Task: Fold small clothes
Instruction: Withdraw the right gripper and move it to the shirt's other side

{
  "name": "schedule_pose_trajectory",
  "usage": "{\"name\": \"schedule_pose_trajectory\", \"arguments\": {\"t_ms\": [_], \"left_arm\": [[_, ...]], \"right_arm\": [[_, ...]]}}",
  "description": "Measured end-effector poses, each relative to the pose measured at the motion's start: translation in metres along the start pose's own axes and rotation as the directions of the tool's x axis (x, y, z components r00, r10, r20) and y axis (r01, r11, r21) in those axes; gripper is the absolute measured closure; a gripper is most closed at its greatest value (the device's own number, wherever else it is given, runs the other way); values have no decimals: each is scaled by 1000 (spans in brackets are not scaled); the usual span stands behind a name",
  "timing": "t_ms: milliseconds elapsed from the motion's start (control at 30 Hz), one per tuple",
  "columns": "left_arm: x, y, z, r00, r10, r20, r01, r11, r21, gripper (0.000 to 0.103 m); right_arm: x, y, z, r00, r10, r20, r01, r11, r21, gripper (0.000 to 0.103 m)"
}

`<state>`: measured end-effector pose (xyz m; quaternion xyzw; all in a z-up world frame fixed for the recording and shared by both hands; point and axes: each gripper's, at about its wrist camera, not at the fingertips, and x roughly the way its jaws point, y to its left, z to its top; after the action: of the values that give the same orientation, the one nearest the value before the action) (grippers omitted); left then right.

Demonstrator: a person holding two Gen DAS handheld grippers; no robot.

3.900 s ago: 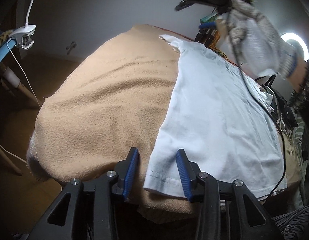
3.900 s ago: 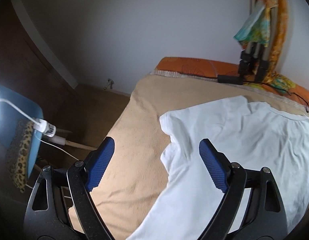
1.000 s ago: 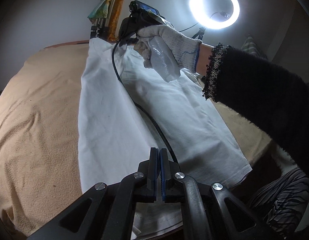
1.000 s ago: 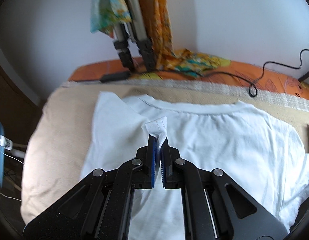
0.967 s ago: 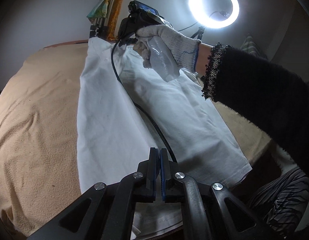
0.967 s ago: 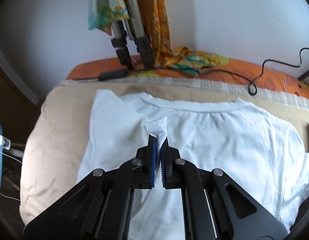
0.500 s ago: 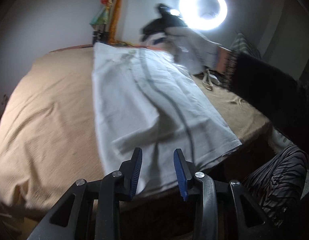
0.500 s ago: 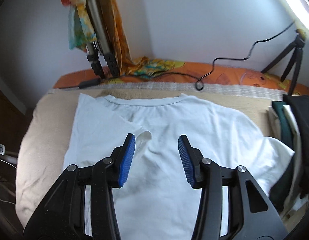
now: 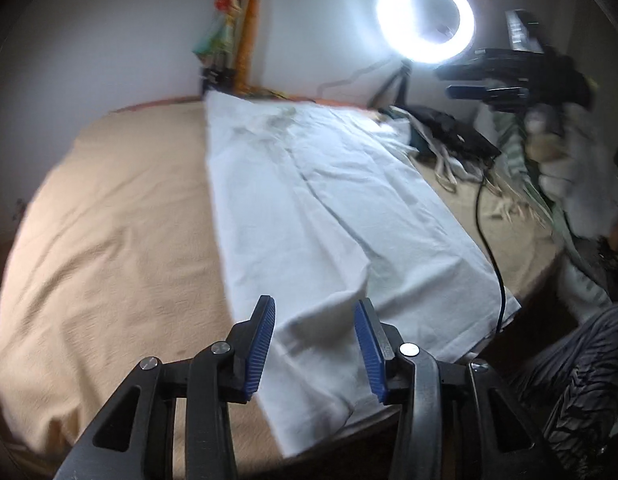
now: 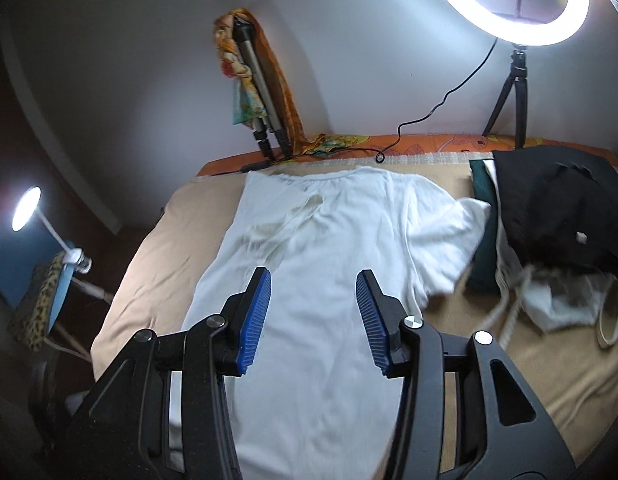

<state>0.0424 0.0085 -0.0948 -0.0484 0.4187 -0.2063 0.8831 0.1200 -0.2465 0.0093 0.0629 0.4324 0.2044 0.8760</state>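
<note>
no readable text, no labels, no brand marks, no numbers or signs in either wrist view

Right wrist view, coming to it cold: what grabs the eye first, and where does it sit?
The white T-shirt spread flat down the middle of the tan blanket, one sleeve side already folded inward, the other sleeve still spread out. Above it at top right glows the ring light on its small tripod. The right gripper hangs open over the shirt, holding nothing, and a dark pile of clothes sits at the right edge of the bed.
</note>
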Motion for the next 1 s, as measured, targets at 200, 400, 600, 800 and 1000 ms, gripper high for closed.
{"name": "schedule_pose_trajectory", "arguments": {"t_ms": [200, 400, 600, 800, 1000], "left_arm": [[15, -10, -4, 991, -109, -76, 108, 994, -14, 67], [-11, -42, -6, 991, -130, -27, 132, 988, 83, 65], [18, -9, 18, 997, -30, -74, 35, 997, 64, 64], [34, 2, 10, 988, -32, -152, 43, 997, 68, 66], [28, -15, 5, 983, -89, -163, 102, 992, 73, 84]], "right_arm": [[-49, -13, -40, 999, -18, 39, 19, 1000, -10, 56], [-61, -34, -52, 998, -38, 58, 37, 999, 24, 56], [-68, -48, -58, 998, -16, 66, 10, 997, 83, 56], [-73, -50, -59, 997, -6, 81, -2, 995, 97, 56], [-70, -53, -59, 998, 14, 69, -22, 993, 119, 56]]}}
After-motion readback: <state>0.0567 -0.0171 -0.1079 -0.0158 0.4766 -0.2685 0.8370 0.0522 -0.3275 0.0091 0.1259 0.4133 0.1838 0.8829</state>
